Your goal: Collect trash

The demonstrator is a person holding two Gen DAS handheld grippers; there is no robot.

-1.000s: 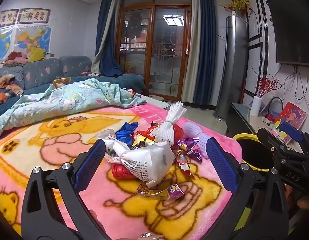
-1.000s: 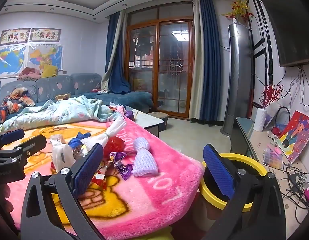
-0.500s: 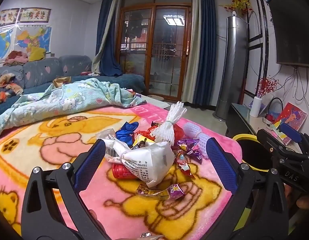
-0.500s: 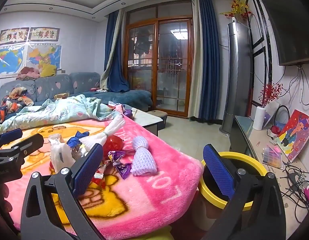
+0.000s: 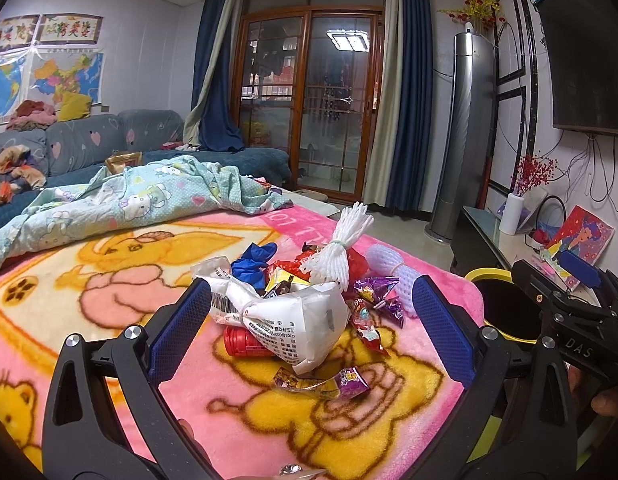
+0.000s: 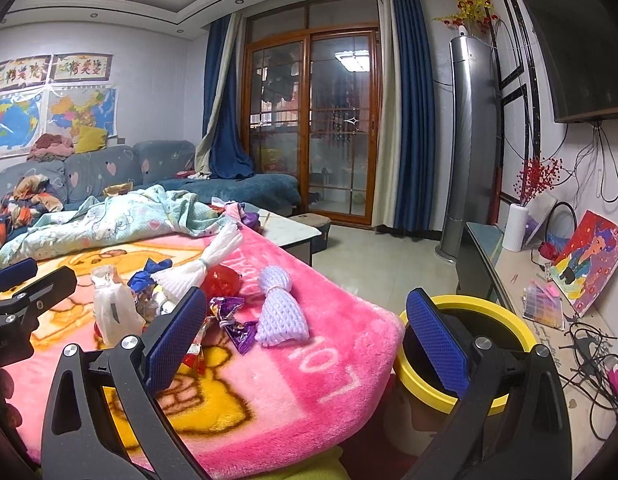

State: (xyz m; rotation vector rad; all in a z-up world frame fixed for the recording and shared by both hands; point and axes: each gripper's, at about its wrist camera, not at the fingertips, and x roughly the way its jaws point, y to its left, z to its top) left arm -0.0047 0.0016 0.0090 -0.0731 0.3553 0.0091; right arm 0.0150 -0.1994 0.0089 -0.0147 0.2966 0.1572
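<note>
A pile of trash lies on a pink cartoon blanket (image 5: pixel 109 320): a crumpled white printed bag (image 5: pixel 297 324), a red bottle cap piece (image 5: pixel 241 340), a blue glove (image 5: pixel 253 260), white foam netting (image 5: pixel 341 248), a lilac foam net (image 6: pixel 279 308) and purple candy wrappers (image 5: pixel 377 296). My left gripper (image 5: pixel 309 332) is open, its jaws either side of the white bag, just short of it. My right gripper (image 6: pixel 305 340) is open and empty over the blanket's right corner, near a yellow-rimmed bin (image 6: pixel 505 328). The bin also shows in the left wrist view (image 5: pixel 497 304).
A light blue quilt (image 5: pixel 129 204) lies bunched at the blanket's far side, with a sofa (image 5: pixel 89 144) behind. A low TV cabinet (image 6: pixel 521 280) with a vase, picture and cables runs along the right wall. A tower air conditioner (image 6: pixel 465 140) stands by the glass doors.
</note>
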